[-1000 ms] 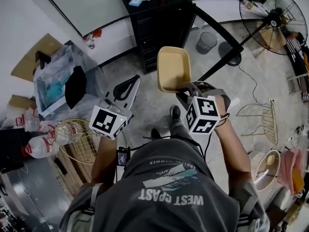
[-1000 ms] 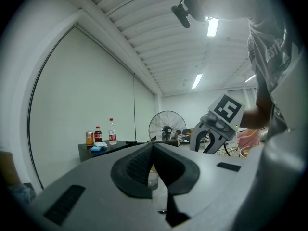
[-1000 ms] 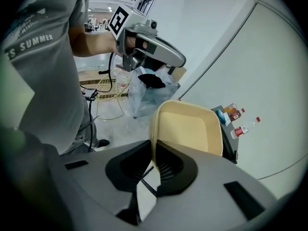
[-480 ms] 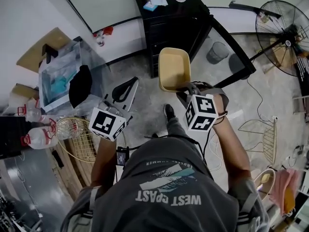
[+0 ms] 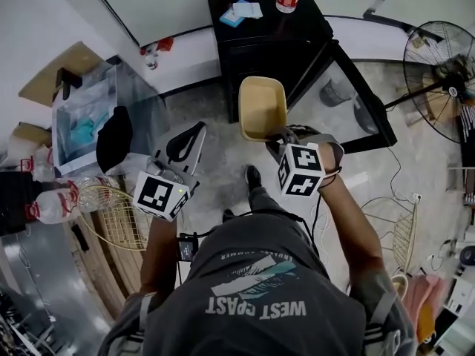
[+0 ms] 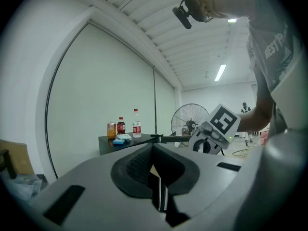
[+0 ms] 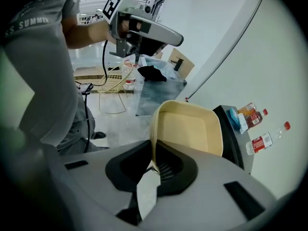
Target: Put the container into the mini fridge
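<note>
Right gripper view: we see our right tool [image 7: 153, 165] pinching the rim of the beige rectangular plastic container [image 7: 190, 129], which hangs above the floor just before the black mini fridge [image 5: 271, 47]. Our left tool [image 6: 158, 186] is pressed together, empty.

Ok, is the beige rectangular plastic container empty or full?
Empty: the beige rectangular plastic container shows a bare inside in both the head view and the right gripper view.

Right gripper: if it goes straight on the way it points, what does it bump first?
Probably the fridge. The right gripper holds the container out in front, aimed at the fridge's open front, so the container would get there first. Depth is unclear.
</note>
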Demonstrator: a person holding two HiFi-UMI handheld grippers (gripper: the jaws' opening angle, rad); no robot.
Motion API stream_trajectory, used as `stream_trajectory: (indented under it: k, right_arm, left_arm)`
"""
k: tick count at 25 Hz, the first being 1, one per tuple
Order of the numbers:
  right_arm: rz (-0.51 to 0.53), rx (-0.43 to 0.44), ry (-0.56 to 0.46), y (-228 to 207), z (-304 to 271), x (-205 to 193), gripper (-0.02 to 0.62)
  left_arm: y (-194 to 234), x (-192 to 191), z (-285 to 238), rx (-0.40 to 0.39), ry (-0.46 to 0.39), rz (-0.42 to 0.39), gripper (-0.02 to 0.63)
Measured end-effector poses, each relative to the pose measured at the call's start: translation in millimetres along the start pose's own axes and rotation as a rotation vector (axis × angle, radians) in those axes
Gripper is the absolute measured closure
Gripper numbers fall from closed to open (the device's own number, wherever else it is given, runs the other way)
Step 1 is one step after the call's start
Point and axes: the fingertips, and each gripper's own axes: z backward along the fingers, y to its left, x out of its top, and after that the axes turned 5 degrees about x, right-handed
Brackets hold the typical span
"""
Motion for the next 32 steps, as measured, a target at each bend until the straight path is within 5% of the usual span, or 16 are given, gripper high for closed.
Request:
stream_trajectory:
  k: [27,32]
  right_arm:
    - [0.037,0.049,0.061,-121,-152,-82,0.548]
    - [0.034,0.056,0.068,-134,-183,-93,0.548]
  left_arm:
    - [37,-74,-77,0.100,0.083,0.061,0.591]
    - [42,-91,-80,0.121,0.153,0.114,0.591]
